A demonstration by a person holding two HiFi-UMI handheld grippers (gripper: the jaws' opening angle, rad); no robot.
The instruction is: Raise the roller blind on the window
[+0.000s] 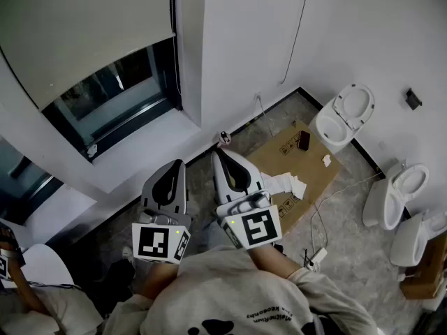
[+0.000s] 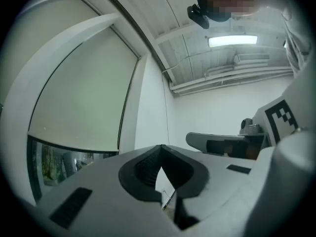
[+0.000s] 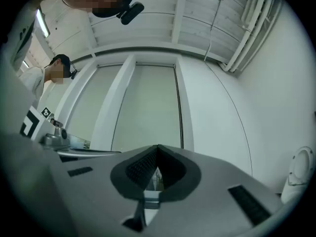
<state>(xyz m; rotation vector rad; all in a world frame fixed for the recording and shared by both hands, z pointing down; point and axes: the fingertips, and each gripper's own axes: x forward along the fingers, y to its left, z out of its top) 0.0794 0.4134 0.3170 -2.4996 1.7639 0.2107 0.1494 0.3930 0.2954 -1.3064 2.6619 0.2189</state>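
Pale grey fabric of the roller blind hangs most of the way down the window, leaving only a strip of dark glass above the white sill. A thin dark line runs down the blind's right edge. The person, in a light sweatshirt, holds both tools side by side close to the chest, noses tipped slightly upward toward the window wall. The left gripper has its jaws pressed together with nothing between them. The right gripper is just beside it, its tips likewise meeting and pinching nothing. The blind is well apart from both sets of fingers, above and ahead of them: in the left gripper view it fills the wall to the left beyond the closed tips, and in the right gripper view it stands straight ahead above them. To the right, on the grey floor, a flattened sheet of cardboard carries a dark phone. Beyond it, a white toilet with its seat up stands against the wall, with more white toilets further right.
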